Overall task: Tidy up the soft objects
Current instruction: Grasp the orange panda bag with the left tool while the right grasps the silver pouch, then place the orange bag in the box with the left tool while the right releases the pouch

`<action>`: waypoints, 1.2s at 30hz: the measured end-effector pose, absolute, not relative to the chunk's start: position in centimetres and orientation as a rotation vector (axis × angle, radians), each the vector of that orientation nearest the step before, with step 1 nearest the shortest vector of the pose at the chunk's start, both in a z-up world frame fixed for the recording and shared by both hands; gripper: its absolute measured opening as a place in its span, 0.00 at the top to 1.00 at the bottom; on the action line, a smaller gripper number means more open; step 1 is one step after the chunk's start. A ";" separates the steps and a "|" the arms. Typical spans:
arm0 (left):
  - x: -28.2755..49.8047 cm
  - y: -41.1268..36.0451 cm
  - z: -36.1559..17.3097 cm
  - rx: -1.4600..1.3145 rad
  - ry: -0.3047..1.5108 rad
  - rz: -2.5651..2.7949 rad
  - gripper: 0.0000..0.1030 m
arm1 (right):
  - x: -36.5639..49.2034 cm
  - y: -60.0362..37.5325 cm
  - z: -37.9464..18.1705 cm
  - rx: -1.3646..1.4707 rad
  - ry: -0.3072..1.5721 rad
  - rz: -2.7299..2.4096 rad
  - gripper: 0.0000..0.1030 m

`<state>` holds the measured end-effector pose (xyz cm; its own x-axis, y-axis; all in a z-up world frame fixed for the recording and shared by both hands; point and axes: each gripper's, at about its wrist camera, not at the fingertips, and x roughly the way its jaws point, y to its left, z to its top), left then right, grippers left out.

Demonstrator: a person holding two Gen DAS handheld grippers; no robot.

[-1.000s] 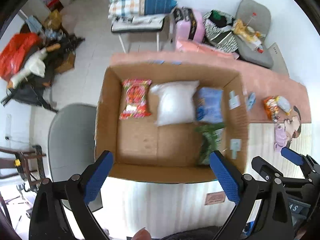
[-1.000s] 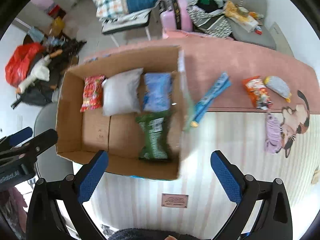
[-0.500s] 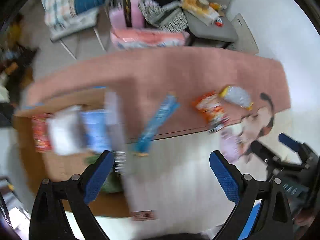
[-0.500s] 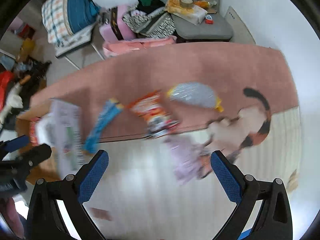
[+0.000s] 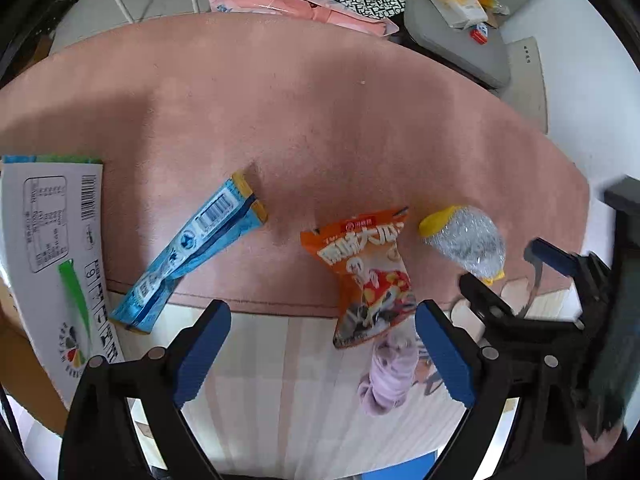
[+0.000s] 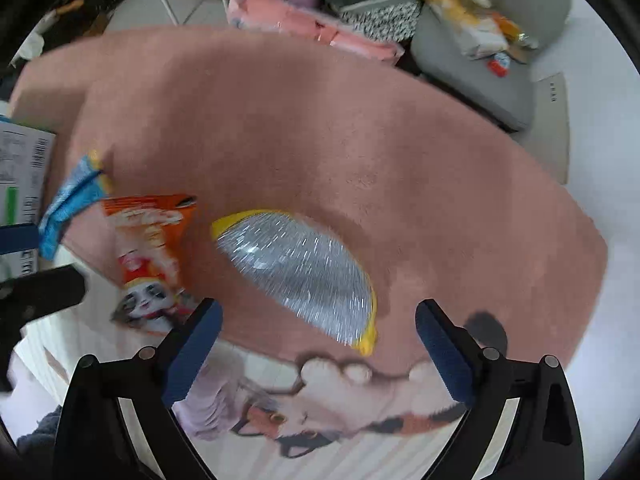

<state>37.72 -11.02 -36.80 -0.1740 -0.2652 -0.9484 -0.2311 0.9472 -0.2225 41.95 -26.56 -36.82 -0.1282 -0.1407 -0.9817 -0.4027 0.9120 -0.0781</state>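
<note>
On the pink mat (image 5: 320, 120) lie a long blue packet (image 5: 192, 252), an orange snack bag (image 5: 368, 272) and a silver pouch with yellow ends (image 5: 466, 240). A lilac soft item (image 5: 390, 372) lies just below the orange bag. My left gripper (image 5: 320, 356) is open and empty, above the orange bag's lower end. My right gripper (image 6: 316, 352) is open and empty, just short of the silver pouch (image 6: 296, 272). The orange bag (image 6: 148, 248) and the blue packet (image 6: 68, 204) show at its left.
The cardboard box's printed flap (image 5: 52, 248) stands at the left edge. A cat-pattern mat (image 6: 320, 412) lies under the right gripper. A grey cushion (image 5: 460, 28), pink bags (image 5: 288, 0) and clothes lie beyond the pink mat.
Both grippers have swung right, away from the cardboard box and over the loose items on the pink mat. The right gripper has come down close to the silver pouch.
</note>
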 end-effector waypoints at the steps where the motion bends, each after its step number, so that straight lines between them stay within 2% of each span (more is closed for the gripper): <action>1: 37.8 -11.0 -37.0 -0.377 1.762 -0.030 0.08 | 42.4 -26.8 -37.9 -0.414 1.716 0.232 0.10; 2: 37.9 -11.1 -37.1 -0.381 1.766 -0.023 0.08 | 42.7 -27.0 -38.6 -0.400 1.729 0.227 0.18; 3: 37.9 -11.2 -37.3 -0.388 1.768 -0.022 0.08 | 42.9 -27.4 -39.2 -0.375 1.744 0.227 0.32; 6: 38.2 -12.1 -37.6 -0.390 1.781 -0.039 0.08 | 43.3 -29.9 -39.4 -0.198 1.786 0.127 0.37; 9: 38.6 -13.4 -38.6 -0.375 1.808 -0.062 0.08 | 42.5 -33.9 -39.4 0.092 1.867 -0.003 0.39; 13: 39.4 -15.6 -40.9 -0.313 1.870 -0.074 0.08 | 41.4 -37.0 -39.4 0.285 1.895 -0.007 0.37; 15: 39.7 -16.5 -42.0 -0.281 1.892 -0.067 0.08 | 41.2 -37.9 -39.0 0.278 1.869 -0.006 0.27; 18: 40.2 -17.3 -42.8 -0.215 1.885 -0.044 0.09 | 41.3 -38.3 -37.8 0.126 1.808 -0.009 0.25; 19: 40.3 -17.4 -42.9 -0.192 1.880 -0.038 0.18 | 41.3 -38.3 -37.6 0.099 1.806 -0.004 0.24; 20: 40.4 -17.5 -43.0 -0.157 1.873 -0.029 0.36 | 41.4 -38.1 -37.4 0.067 1.804 0.005 0.24; 21: 40.4 -17.6 -43.0 -0.134 1.873 -0.030 0.45 | 41.5 -38.0 -37.2 0.052 1.794 0.024 0.24; 23: 40.2 -17.7 -42.9 -0.075 1.865 -0.042 0.56 | 41.9 -37.5 -37.0 0.038 1.796 0.048 0.24; 31: 39.1 -17.3 -42.7 0.021 1.818 -0.059 0.62 | 43.8 -37.1 -38.9 0.012 1.829 0.014 0.24; 32: 38.8 -17.2 -42.6 0.025 1.811 -0.059 0.63 | 43.9 -37.2 -39.0 0.007 1.828 0.003 0.27; 34: 38.3 -17.0 -42.2 0.034 1.787 -0.058 0.66 | 44.0 -36.4 -39.4 -0.009 1.828 -0.016 0.49; 36: 38.4 -17.2 -41.5 0.042 1.759 -0.063 0.71 | 44.1 -36.3 -39.2 -0.022 1.811 -0.045 0.50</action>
<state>38.39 -17.18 -41.49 -0.1876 -0.0066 -0.9822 0.0634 0.9978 -0.0188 44.06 -36.26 -39.23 -0.2387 -0.0395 -0.9703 0.0089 0.9990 -0.0429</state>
